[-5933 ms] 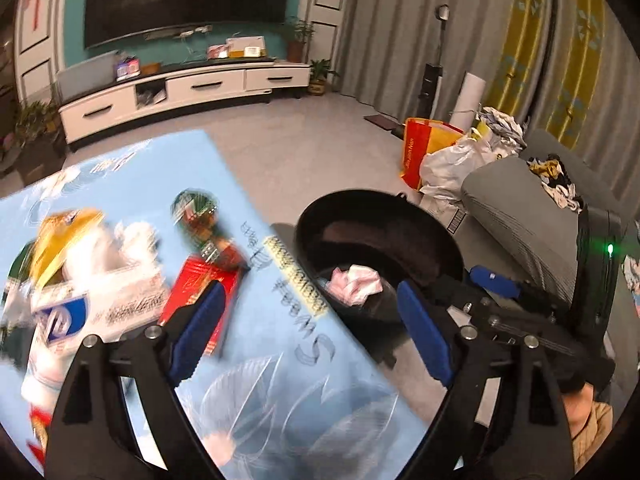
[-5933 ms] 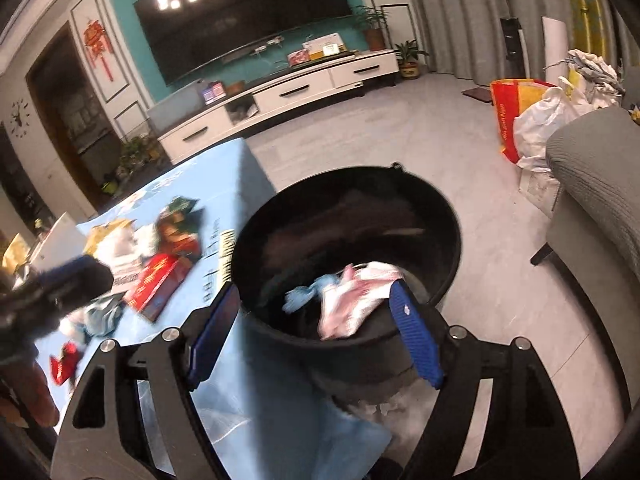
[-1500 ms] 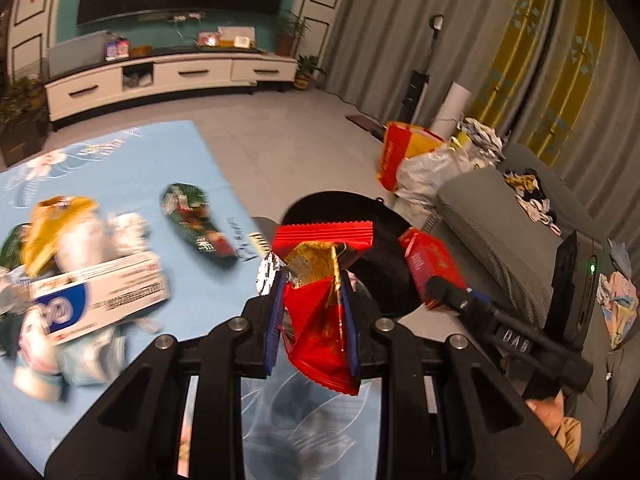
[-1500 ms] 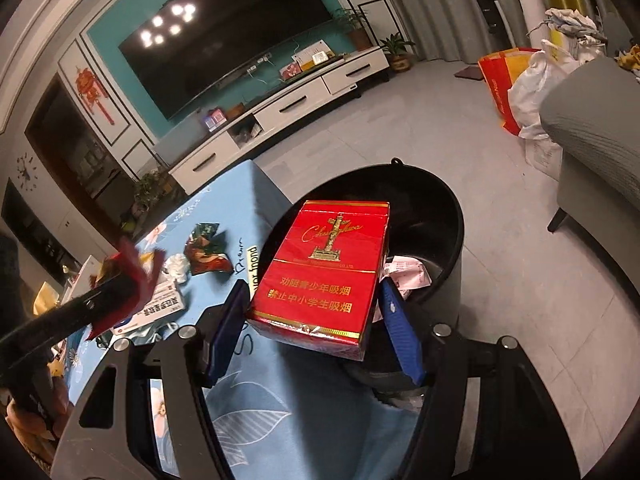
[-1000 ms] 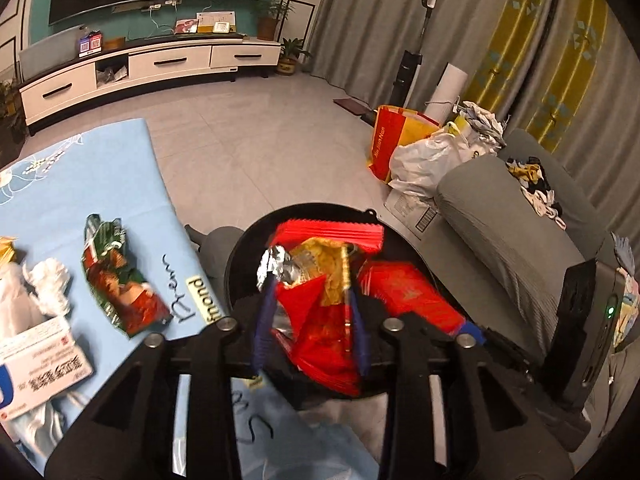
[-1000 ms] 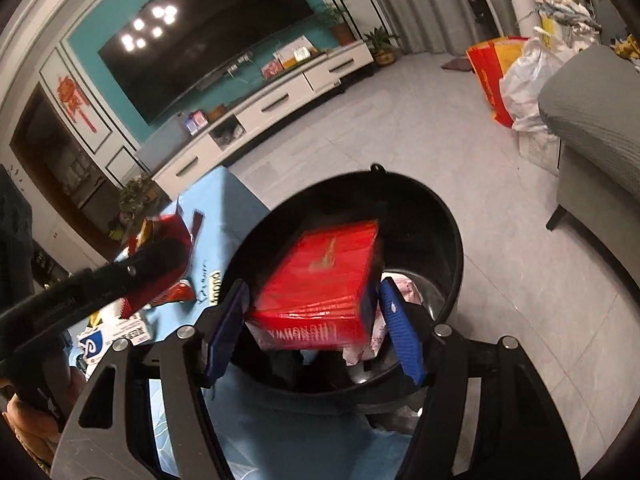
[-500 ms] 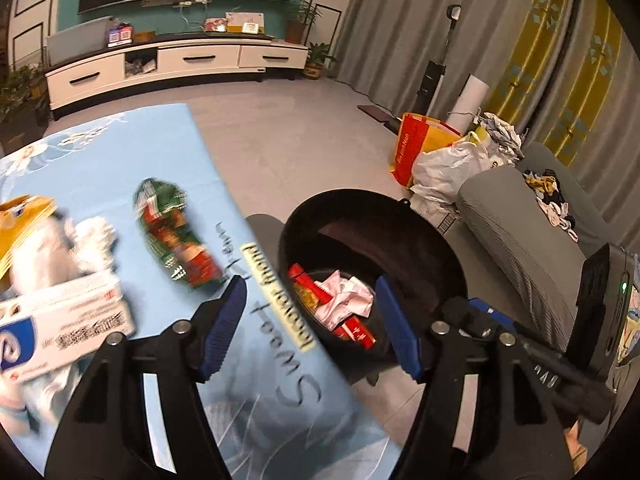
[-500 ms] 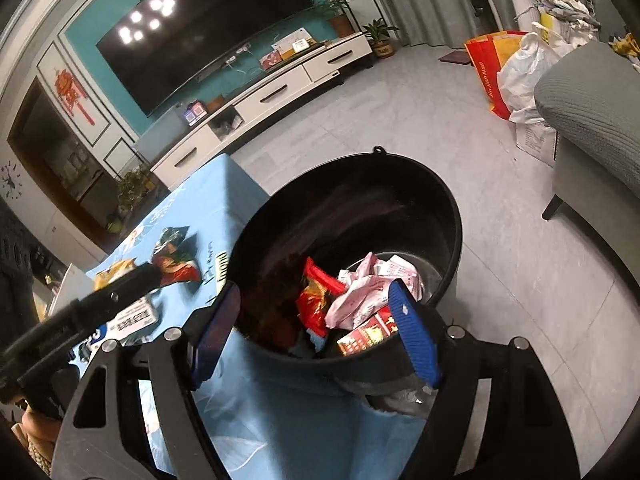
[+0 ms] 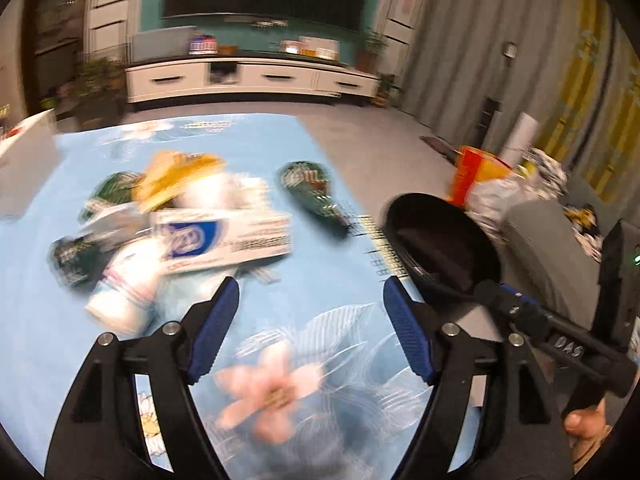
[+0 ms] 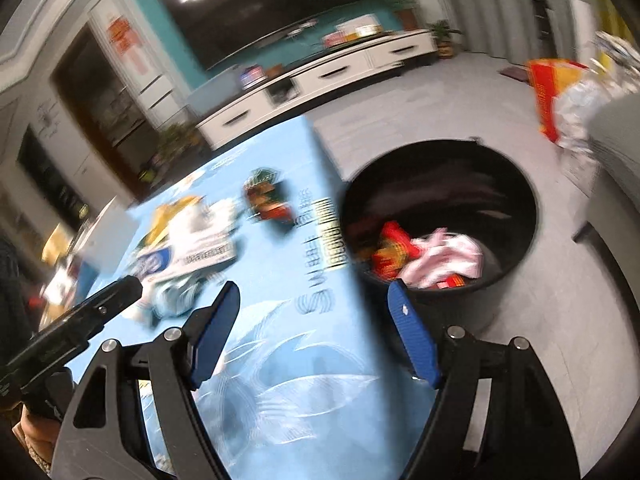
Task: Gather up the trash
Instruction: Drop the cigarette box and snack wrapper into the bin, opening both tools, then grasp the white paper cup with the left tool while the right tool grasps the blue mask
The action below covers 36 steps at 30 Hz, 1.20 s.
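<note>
Blue tablecloth: trash pile ahead-left of left tool, empty, opening wider.

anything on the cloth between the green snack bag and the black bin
Nothing loose: in the right wrist view only printed blue tablecloth lies between the green snack bag and the black bin.

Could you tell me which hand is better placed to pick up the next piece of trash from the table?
Left: its empty, still-opening gripper faces the white box and wrapper pile, while the right gripper straddles the table edge beside the bin.
</note>
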Each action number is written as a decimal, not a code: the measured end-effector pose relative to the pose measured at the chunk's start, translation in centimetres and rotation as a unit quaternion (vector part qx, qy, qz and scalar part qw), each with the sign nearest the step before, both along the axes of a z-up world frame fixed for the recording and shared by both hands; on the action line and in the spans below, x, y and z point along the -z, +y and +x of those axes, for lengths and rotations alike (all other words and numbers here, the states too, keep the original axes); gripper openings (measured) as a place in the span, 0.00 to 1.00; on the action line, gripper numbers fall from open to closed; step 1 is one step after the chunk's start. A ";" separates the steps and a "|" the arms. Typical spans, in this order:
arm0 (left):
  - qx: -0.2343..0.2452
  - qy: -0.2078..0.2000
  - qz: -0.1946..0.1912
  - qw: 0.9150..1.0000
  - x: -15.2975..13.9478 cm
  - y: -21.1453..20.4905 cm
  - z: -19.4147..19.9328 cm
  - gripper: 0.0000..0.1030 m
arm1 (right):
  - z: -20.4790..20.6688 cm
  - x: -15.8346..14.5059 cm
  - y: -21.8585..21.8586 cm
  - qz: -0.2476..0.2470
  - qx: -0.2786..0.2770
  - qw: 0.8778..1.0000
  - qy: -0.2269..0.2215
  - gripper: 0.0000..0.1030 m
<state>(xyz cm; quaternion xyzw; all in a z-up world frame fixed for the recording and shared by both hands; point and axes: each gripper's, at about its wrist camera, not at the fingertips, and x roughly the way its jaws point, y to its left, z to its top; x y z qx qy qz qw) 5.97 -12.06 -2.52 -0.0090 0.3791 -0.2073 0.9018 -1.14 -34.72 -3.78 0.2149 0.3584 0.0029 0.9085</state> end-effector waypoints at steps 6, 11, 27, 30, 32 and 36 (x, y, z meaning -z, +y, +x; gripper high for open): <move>-0.083 -0.014 -0.003 0.996 0.3 6.9 -2.2 0.78 | 1.4 -0.8 6.6 -0.030 -0.083 0.996 0.005 0.73; -0.118 -0.017 -0.020 0.993 0.7 11.1 -3.1 0.78 | 2.0 -1.1 10.6 -0.050 -0.112 0.992 0.004 0.73; -0.158 0.002 -0.074 0.985 3.0 16.5 -2.7 0.79 | 3.4 -0.3 16.8 -0.113 -0.153 0.982 0.020 0.73; -0.161 0.001 -0.080 0.984 3.3 17.4 -2.3 0.79 | 3.9 -0.2 17.6 -0.120 -0.160 0.980 0.019 0.73; -0.160 0.003 -0.084 0.984 3.5 17.8 -1.9 0.79 | 4.2 -0.1 18.0 -0.127 -0.164 0.978 0.018 0.73; -0.152 0.016 -0.099 0.983 4.2 18.4 -0.6 0.79 | 4.9 0.0 19.0 -0.149 -0.183 0.972 0.007 0.73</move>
